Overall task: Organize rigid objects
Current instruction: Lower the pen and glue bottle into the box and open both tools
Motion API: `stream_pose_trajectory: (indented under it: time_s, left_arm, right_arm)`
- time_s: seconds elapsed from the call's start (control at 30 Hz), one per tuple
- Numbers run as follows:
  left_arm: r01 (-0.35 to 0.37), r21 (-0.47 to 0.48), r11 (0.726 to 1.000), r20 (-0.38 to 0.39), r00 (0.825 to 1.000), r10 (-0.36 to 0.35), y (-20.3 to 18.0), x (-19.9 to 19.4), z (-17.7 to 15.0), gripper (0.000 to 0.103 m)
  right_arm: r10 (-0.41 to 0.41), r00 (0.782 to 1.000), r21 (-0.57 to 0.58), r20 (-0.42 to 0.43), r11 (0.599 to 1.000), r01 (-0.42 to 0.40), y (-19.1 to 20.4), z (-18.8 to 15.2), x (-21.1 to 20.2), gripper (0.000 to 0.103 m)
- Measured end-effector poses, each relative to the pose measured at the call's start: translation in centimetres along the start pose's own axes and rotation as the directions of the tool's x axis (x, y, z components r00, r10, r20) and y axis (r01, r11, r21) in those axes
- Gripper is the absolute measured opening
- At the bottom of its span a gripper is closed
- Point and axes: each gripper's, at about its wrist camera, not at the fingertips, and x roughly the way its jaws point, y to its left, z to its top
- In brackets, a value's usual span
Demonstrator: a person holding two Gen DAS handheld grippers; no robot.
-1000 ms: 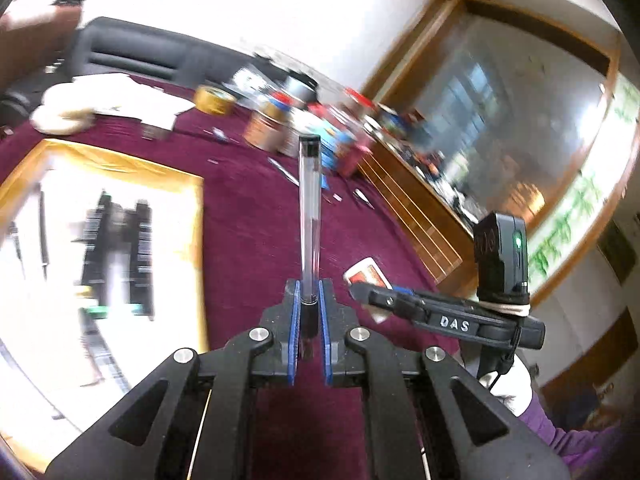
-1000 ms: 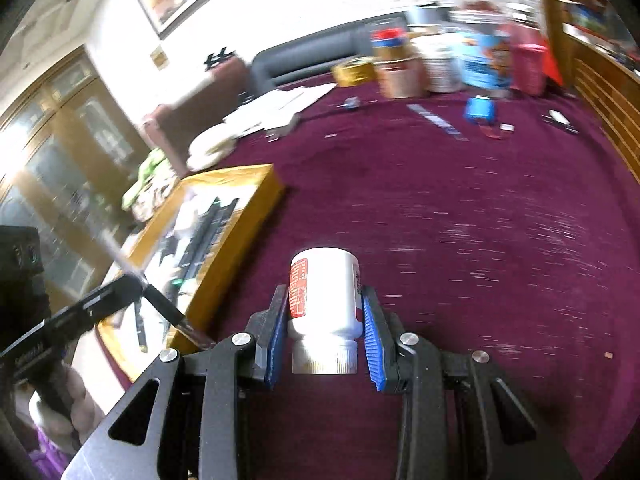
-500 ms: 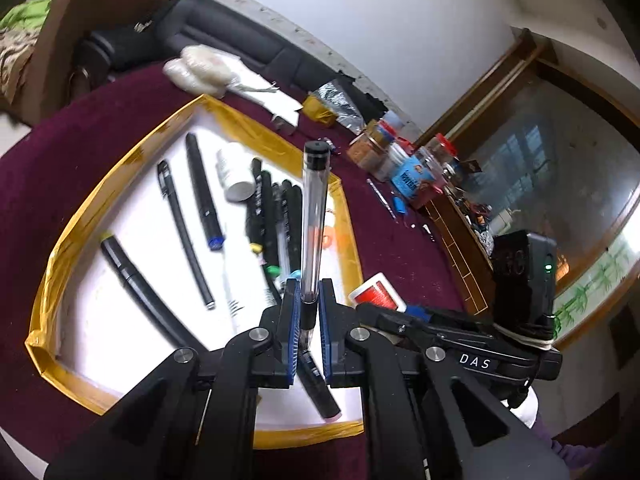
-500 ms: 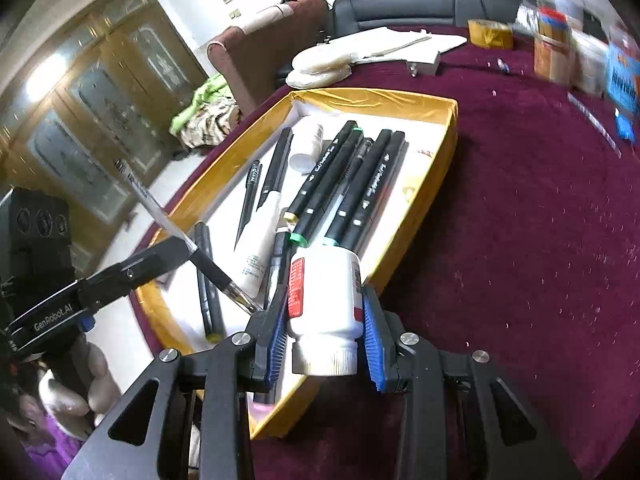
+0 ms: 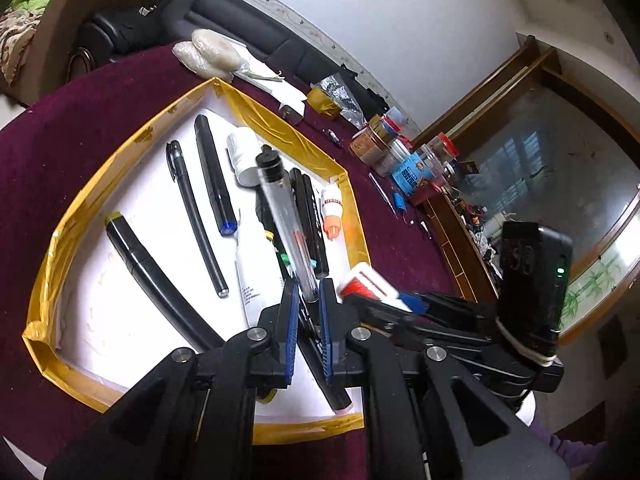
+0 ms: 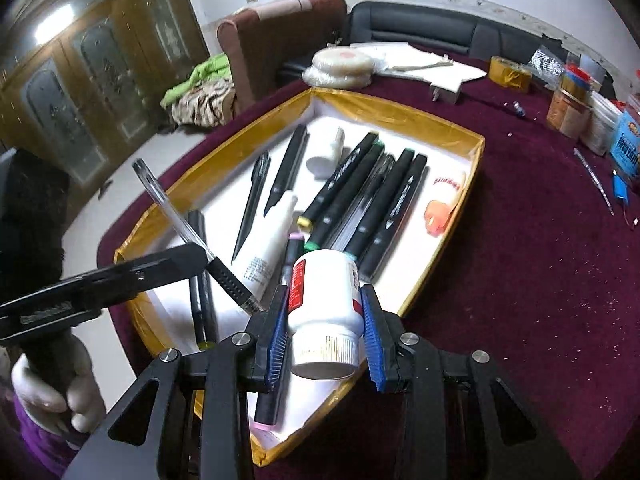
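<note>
My left gripper is shut on a clear ballpoint pen and holds it above the gold-edged white tray. The pen also shows in the right wrist view, sticking out of the left gripper. My right gripper is shut on a white bottle with a red label, over the tray's near corner. It also shows in the left wrist view. Several black markers, pens and small white tubes lie in the tray.
The tray sits on a maroon tablecloth. Jars and boxes, a tape roll and papers stand at the far edge. A sofa and an armchair are behind the table.
Both grippers have swung from the open tablecloth to over the tray and come lower over it. The pen now tilts left in the left gripper. Both still hold their objects.
</note>
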Motion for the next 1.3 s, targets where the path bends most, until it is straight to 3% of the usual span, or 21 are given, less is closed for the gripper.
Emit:
stream_pose_trajectory:
  time_s: [0.23,0.47,0.57,0.63,0.7,0.83,1.03,1.13,1.2,1.3]
  left_arm:
    - [-0.014,0.009,1.000,-0.056,0.998,0.015,0.3,1.4,-0.6,0.008]
    - [-0.061,0.091,0.994,-0.077,0.995,0.068,-0.9,1.3,-1.3,0.008]
    - [-0.096,0.120,0.988,-0.084,0.991,0.107,-1.3,1.0,-1.5,0.028]
    - [-0.140,0.163,0.977,-0.067,0.986,0.152,-1.8,0.5,-1.6,0.054]
    - [-0.177,0.207,0.962,-0.032,0.982,0.187,-2.5,-0.3,-1.5,0.061]
    - [-0.209,0.224,0.952,0.033,0.978,0.206,-2.7,-2.0,-0.9,0.062]
    - [-0.218,0.118,0.969,0.098,0.973,0.207,-0.6,-3.8,0.1,0.063]
    - [-0.210,0.079,0.975,0.112,0.973,0.200,0.2,-4.3,0.3,0.063]
    - [-0.207,0.070,0.976,0.118,0.973,0.198,0.4,-4.3,0.3,0.063]
    - [-0.196,0.066,0.978,0.118,0.975,0.188,0.5,-4.1,0.3,0.063]
  right_arm:
    - [-0.027,0.999,-0.012,-0.018,1.000,0.027,0.2,-0.2,1.1,0.031]
    - [-0.086,0.996,-0.043,-0.021,0.995,0.085,0.7,0.1,1.8,0.031]
    - [-0.087,0.996,-0.036,-0.025,0.996,0.086,0.7,0.1,1.8,0.032]
    - [-0.077,0.997,-0.031,-0.025,0.997,0.076,0.7,0.1,1.5,0.035]
    - [-0.072,0.997,-0.023,-0.014,0.997,0.072,0.7,0.1,1.2,0.045]
    - [-0.065,0.998,0.005,0.018,0.998,0.064,0.4,0.1,0.4,0.050]
    - [-0.042,0.998,0.050,0.049,0.998,0.040,-0.4,0.2,-0.8,0.050]
    - [0.028,0.999,0.058,0.016,0.998,-0.029,-0.1,0.0,-0.9,0.050]
    - [0.124,0.992,0.084,-0.025,0.989,-0.122,0.3,-0.3,-0.7,0.050]
    - [0.177,0.980,0.105,-0.093,0.980,-0.167,1.1,-0.4,0.3,0.050]
